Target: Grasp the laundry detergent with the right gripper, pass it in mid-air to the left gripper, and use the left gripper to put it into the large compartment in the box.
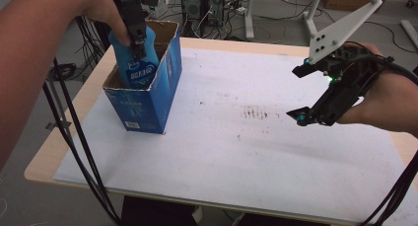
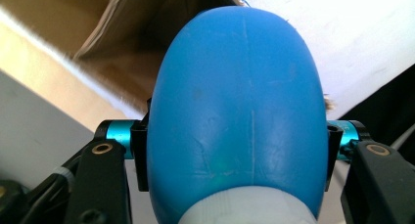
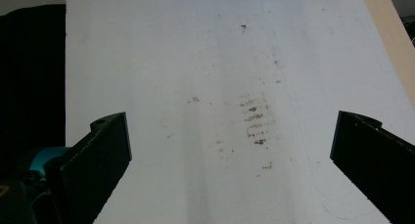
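Note:
A blue plastic bottle (image 1: 132, 63) with a printed label stands partly inside an open blue cardboard box (image 1: 157, 95) at the table's left rear. My left gripper (image 1: 138, 44) comes down from above and is shut on the bottle's upper part. In the left gripper view the bottle (image 2: 235, 106) sits between both jaws, its white cap end nearest the camera, with the box's brown inside (image 2: 127, 43) beyond it. At the right side my right gripper (image 1: 301, 93) hangs above the table, open and holding nothing; its view looks down on the white sheet (image 3: 220, 87).
A white sheet (image 1: 236, 137) covers most of the wooden table (image 1: 42, 162); dark smudges (image 1: 256, 112) mark its middle. Black cables (image 1: 74, 137) hang off the left edge. Computer cases (image 1: 202, 6) and table legs stand on the floor behind.

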